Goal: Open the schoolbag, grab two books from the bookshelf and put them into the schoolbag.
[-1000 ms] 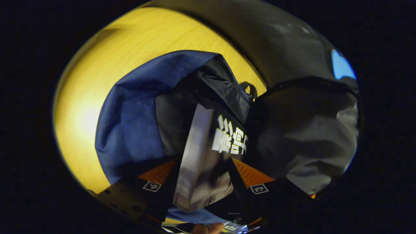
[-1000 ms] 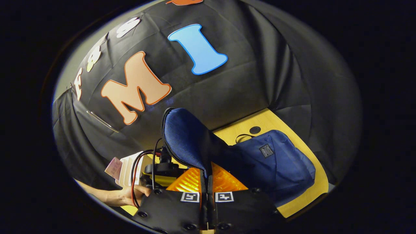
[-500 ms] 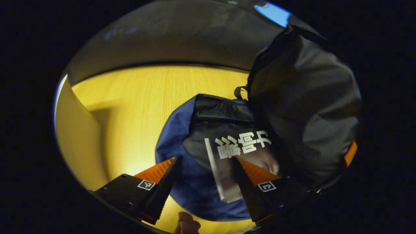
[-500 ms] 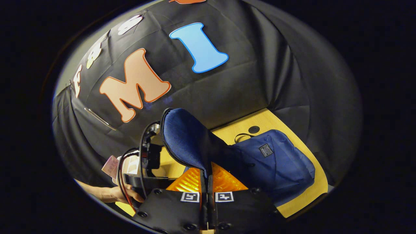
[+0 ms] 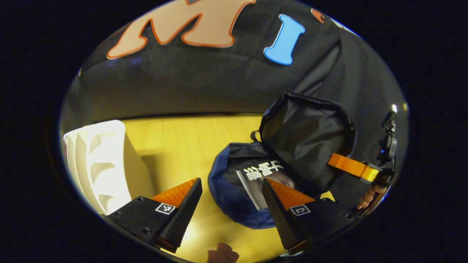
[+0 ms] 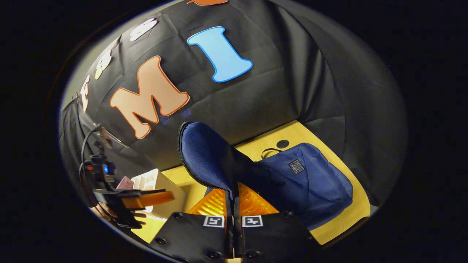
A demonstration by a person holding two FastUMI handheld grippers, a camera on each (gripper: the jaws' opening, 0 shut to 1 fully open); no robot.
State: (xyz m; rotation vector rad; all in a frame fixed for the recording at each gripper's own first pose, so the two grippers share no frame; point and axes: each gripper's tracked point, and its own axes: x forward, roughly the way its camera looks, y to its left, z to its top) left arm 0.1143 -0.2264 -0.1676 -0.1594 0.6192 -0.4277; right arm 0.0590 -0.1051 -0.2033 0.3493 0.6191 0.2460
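My right hand-held gripper [image 6: 233, 204] is pinching the schoolbag [image 6: 310, 182] flap [image 6: 204, 157] upright; my left one [image 5: 232, 204] is hanging wide open, empty, over the book [image 5: 261, 179] seemingly lying inside, near the bookshelf [image 5: 106, 164] at the worktop's [image 5: 182, 138] left edge.

In the left gripper view, the left tongs [image 5: 232, 204] stand wide apart with nothing between them, their fingers reaching up from 6 o'clock. At 3 o'clock in that view, the right tongs [image 5: 353, 168] appear, held by a hand [image 5: 367, 197]. In the right gripper view, the right tongs' fingers are pressed together at 6 o'clock, pinching the schoolbag flap [image 6: 204, 157]. The left tongs sit at 8 o'clock there.
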